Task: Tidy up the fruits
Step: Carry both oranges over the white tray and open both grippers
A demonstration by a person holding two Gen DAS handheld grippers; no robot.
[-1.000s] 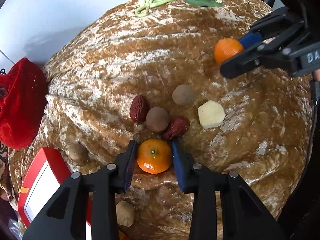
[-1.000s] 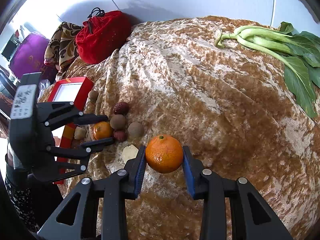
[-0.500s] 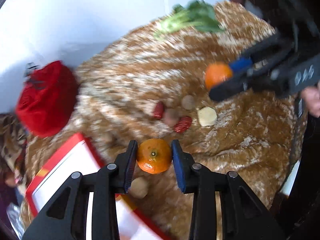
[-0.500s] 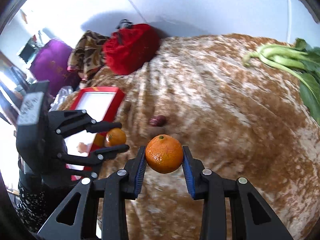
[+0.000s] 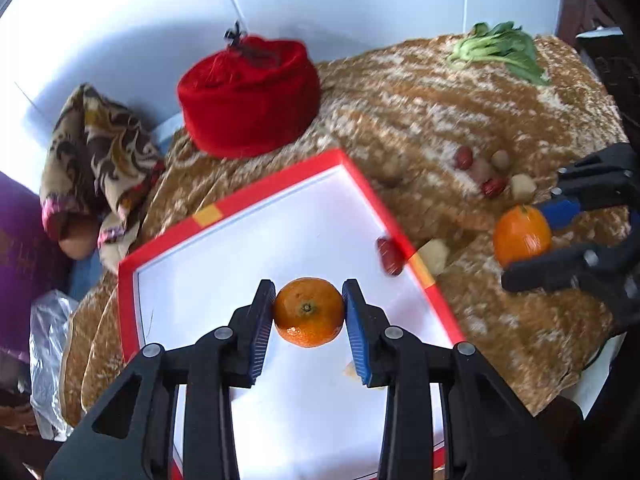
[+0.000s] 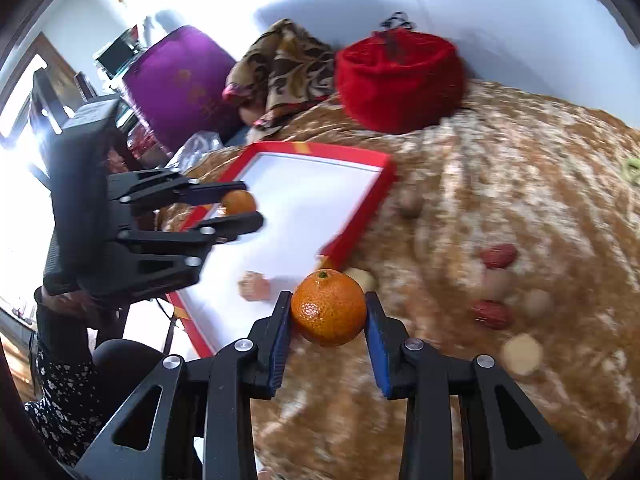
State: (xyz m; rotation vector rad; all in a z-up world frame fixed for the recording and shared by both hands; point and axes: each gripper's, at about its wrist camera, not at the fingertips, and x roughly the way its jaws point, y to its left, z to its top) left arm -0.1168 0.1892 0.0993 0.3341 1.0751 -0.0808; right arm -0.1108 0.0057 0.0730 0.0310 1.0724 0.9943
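My left gripper (image 5: 309,312) is clamped on a small round orange tangerine (image 5: 308,312), blue pads pressing it from both sides, stem end facing the camera, low in the centre of the left wrist view. It hangs over the white floor of a shallow rectangular red-rimmed tray (image 5: 256,196) that fills the middle of the frame. A dark red date (image 5: 390,257) lies against the tray's right rim, partly blurred, and a pale cream chunk (image 5: 434,255) sits just outside that rim on the mottled brown-and-white velvet cloth (image 5: 460,120). At the right edge I see my right gripper (image 5: 532,236) closed on a second orange tangerine (image 5: 521,234), above the cloth and beside the tray. Further up on the right is a loose cluster of red dates and pale round fruits (image 5: 486,172), and leafy green stalks (image 5: 500,48) lie at the upper right. A red velvet drawstring pouch (image 5: 248,96) stands above the tray, with a brown patterned fabric (image 5: 96,148) at the left. From the right wrist view, the second tangerine fills the gap between the pads at bottom centre, just off the tray's near corner; the left gripper and its fruit sit at the left over the tray, and a purple cushion (image 6: 180,84) shows in the upper left.
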